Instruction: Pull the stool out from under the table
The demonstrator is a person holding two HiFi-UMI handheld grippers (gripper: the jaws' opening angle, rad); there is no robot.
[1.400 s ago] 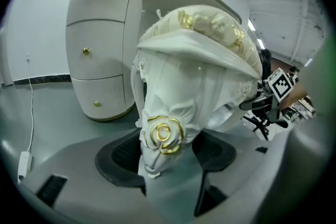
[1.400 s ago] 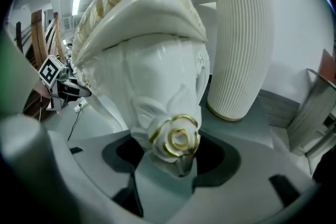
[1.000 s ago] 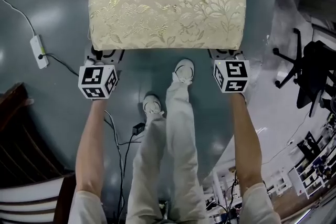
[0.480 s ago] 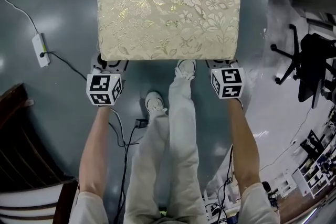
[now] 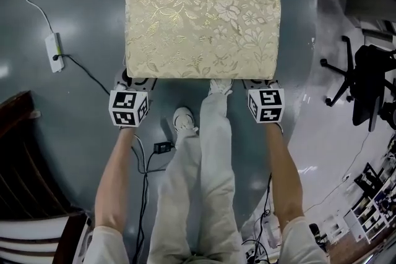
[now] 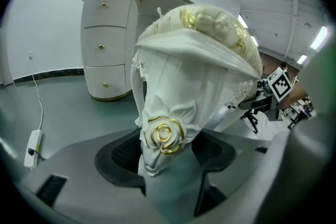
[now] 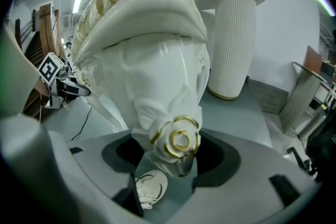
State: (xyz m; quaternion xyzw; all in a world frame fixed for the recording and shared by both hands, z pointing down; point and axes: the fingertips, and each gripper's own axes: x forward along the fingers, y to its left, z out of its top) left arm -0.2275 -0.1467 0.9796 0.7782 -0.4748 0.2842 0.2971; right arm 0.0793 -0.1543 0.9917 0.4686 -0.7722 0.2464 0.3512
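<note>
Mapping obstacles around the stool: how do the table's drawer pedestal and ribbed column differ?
The drawer pedestal has a smooth front with three gold-knobbed drawers; the ribbed column is fluted, with no drawers. The pedestal stands left of the stool, the column right. Both are white with a gold base band.

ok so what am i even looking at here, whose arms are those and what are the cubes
A person wears a head camera looking down: that picture shows their arms, legs and the grey floor. Each hand holds tongs topped by a marker cube, left tongs and right tongs. The other two pictures come from cameras riding on those tongs. In front stands a cream-and-gold floral cushioned stool. The left tongs grip its white carved near left leg with a gold rose; the right tongs grip the matching near right leg.
</note>
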